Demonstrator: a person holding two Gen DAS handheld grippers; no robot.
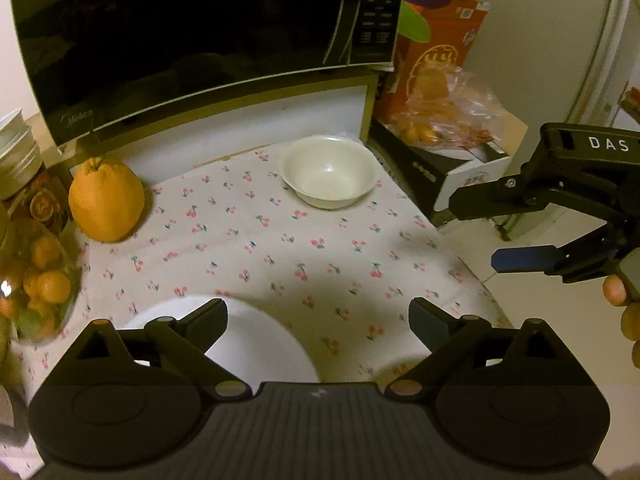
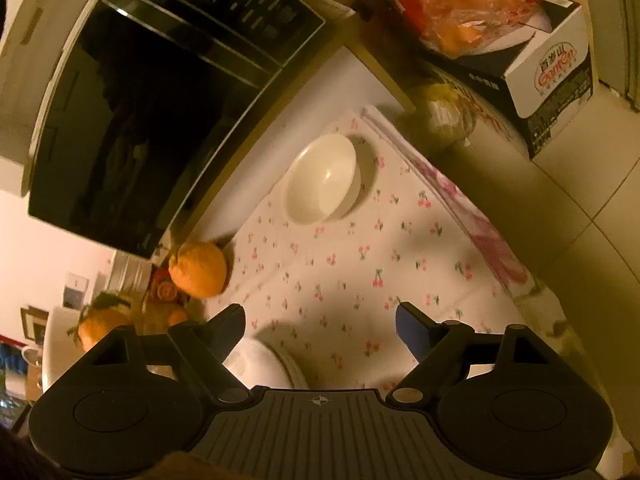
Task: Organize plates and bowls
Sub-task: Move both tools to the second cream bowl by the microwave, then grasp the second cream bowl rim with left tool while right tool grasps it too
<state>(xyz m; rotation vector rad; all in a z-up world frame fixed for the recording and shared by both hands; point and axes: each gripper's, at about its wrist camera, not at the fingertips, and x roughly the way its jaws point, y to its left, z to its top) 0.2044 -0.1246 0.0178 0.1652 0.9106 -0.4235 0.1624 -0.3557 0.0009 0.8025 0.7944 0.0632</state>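
**Both grippers wide open, bowl and plate sitting apart on the cherry cloth**

So the left gripper (image 1: 318, 312) hangs over the table with its jaws spread wide, nothing in them. Right under it sits the white plate (image 1: 256, 344), near edge of the cherry-print tablecloth (image 1: 248, 248). The white bowl (image 1: 329, 172) is well apart from it, at the far corner just below the microwave (image 1: 192, 32). The right gripper (image 2: 320, 320) is gaping too, holding nothing. A big orange fruit (image 1: 106, 200) stands off to the left.
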